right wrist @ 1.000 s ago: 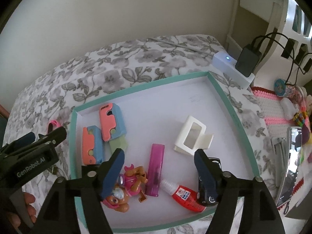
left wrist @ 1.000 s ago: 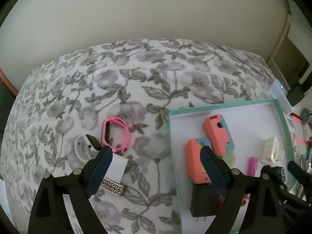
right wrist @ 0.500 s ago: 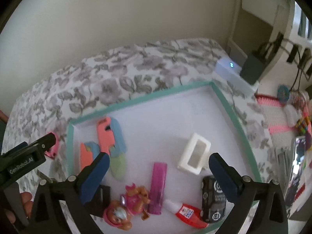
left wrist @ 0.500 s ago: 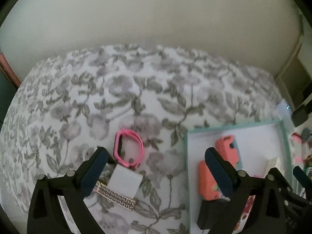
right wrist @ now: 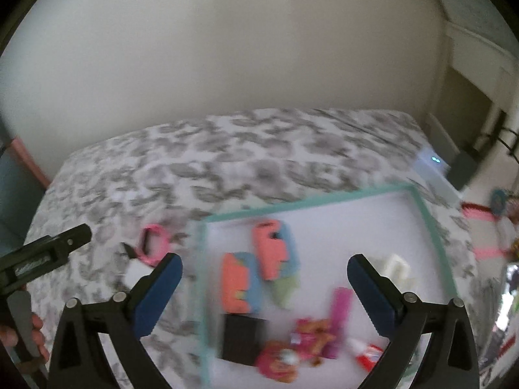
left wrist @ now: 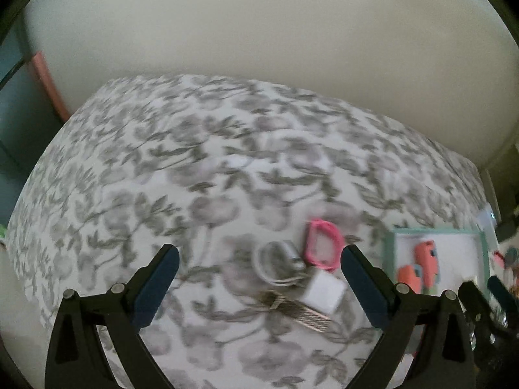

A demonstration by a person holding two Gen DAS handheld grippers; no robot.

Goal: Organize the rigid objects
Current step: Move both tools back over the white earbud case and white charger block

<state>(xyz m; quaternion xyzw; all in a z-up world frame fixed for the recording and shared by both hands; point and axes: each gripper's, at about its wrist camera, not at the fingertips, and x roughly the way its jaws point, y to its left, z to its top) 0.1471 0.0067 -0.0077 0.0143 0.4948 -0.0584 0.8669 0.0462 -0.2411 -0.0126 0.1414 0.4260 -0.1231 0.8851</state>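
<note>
A white tray with a teal rim [right wrist: 431, 227] lies on the floral bedspread [left wrist: 201, 168]. In it lie two orange-and-blue cases [right wrist: 275, 246], a black block [right wrist: 241, 340], a pink toy figure [right wrist: 285, 356], a magenta bar [right wrist: 337, 311], a white holder [right wrist: 397, 267] and a red-capped tube [right wrist: 368, 355]. Left of the tray on the bedspread lie a pink band [left wrist: 322, 244], a white coiled cable [left wrist: 279, 262], a white cube [left wrist: 322, 291] and a patterned strip [left wrist: 303, 311]. My left gripper [left wrist: 259, 278] is open and empty above these loose things. My right gripper [right wrist: 264, 287] is open and empty above the tray.
A white device with a lit dot [right wrist: 433, 162] and a black plug [right wrist: 464, 170] sit past the tray's far right corner. Pink crochet and clutter [right wrist: 486, 227] lie at the right. A plain wall [left wrist: 259, 32] stands behind the bed.
Both grippers have pulled back and up from the bed. The left view has swung left, so the tray now sits at its right edge. Both stay open and empty.
</note>
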